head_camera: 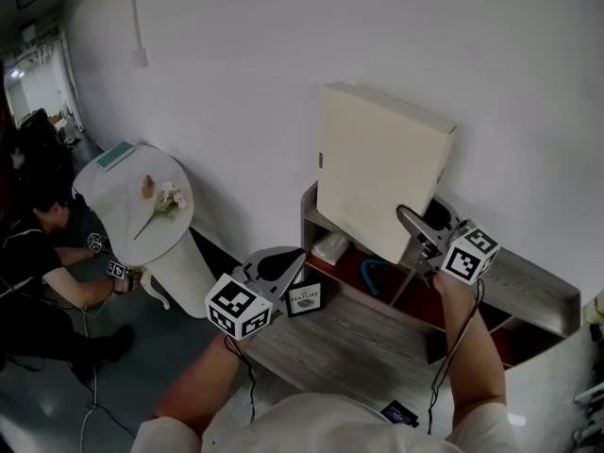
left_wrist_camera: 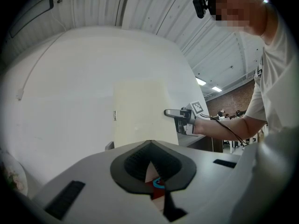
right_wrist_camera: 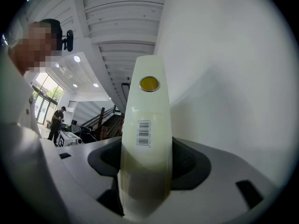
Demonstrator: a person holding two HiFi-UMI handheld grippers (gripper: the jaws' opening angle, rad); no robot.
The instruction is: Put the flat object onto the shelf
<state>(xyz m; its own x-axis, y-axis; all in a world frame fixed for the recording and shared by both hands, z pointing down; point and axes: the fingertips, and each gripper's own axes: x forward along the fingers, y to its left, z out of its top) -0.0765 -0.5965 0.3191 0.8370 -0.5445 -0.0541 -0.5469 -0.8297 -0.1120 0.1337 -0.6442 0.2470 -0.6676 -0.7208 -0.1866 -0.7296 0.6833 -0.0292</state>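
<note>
flat cream box [head_camera: 377,168] stood on edge just above the shelf [head_camera: 540,289], its broad face toward the wall, clenched at its lower edge by the right gripper [head_camera: 410,219]. left gripper [head_camera: 281,266] hung lower and apart, jaws closed on nothing.

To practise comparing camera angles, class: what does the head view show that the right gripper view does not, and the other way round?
Only the head view: the grey wooden shelf, the round white side table and the left gripper. Only the right gripper view: a white barcode label and a round yellow sticker on the narrow edge of the flat cream box. Both: that box, clamped in the right gripper.
</note>
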